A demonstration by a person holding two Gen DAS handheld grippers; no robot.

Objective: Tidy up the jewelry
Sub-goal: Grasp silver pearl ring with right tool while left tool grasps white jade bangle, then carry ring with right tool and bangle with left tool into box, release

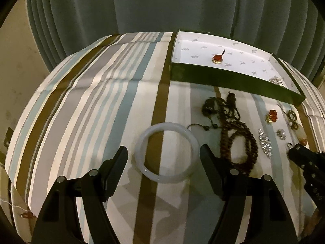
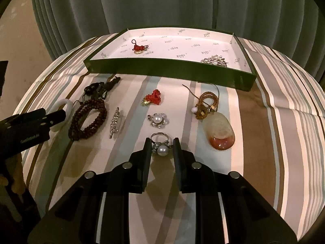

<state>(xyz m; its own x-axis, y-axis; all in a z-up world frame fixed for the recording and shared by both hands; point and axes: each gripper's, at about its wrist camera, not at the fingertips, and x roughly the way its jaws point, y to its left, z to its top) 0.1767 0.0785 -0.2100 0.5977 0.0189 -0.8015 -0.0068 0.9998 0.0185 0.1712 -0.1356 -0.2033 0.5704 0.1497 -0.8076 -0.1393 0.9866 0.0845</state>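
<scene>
Right gripper: jaws narrowly parted, flanking the pearl ring on the striped cloth; contact indeterminate. Ring lies tilted, pearl toward the gripper, band pointing away. Left gripper: jaws spread wide, straddling the flat-lying white bangle, untouched.

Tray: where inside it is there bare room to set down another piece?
The tray floor is bare between the red charm at its left and the crystal cluster at its right front corner. The cloth in front is crowded with jewelry.
</scene>
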